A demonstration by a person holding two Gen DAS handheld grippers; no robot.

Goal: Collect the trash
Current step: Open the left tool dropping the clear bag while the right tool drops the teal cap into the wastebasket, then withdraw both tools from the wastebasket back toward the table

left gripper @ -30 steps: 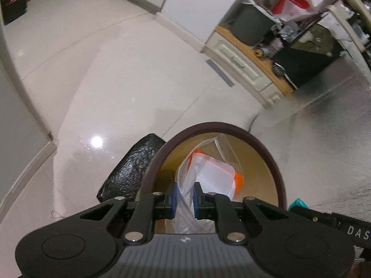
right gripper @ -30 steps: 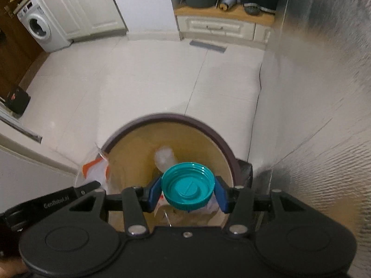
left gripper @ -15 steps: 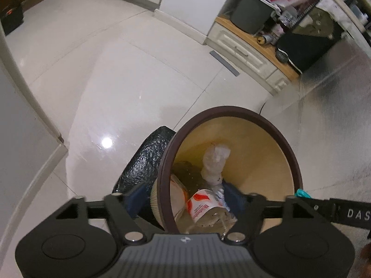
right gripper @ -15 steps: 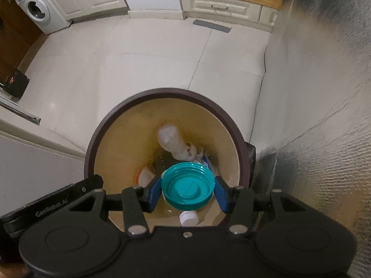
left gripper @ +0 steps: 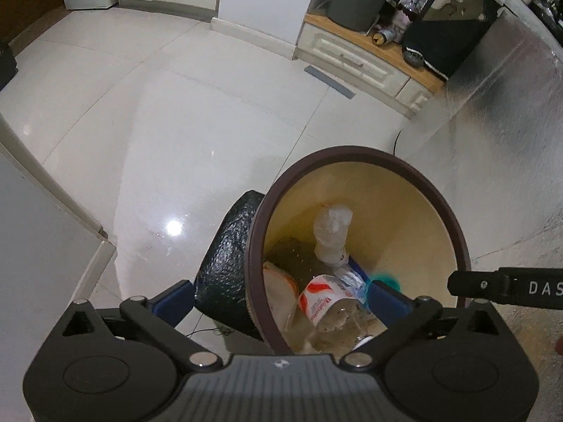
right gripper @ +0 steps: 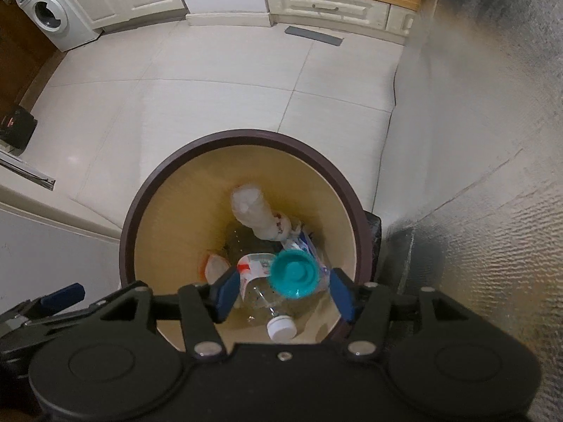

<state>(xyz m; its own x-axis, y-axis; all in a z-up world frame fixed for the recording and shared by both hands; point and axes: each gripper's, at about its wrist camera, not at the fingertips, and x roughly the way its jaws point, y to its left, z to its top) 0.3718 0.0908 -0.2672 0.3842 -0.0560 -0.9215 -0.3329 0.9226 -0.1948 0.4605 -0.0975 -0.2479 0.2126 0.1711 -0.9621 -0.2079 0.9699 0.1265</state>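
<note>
Both grippers are over the round tan plastic trash bin with the dark brown rim [right gripper: 242, 135], which sits on glossy white floor tiles [right gripper: 218, 105] beside a silver foil-textured wall [right gripper: 475, 140]. The left gripper [left gripper: 278, 299] is spread wide, holding nothing. The right gripper [right gripper: 281, 293] is open too; the teal plastic lid [right gripper: 292, 273] is between its fingers, touching neither, above the clear plastic bottle [right gripper: 260, 281] in the bin. White washing machine [right gripper: 49, 17] and cream cabinets [right gripper: 334, 3] in back

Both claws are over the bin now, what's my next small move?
Probably lift both clear. The right claw is open, and the teal plastic lid is free above the trash in the brown-rimmed round bin. The left claw is open and empty too.
</note>
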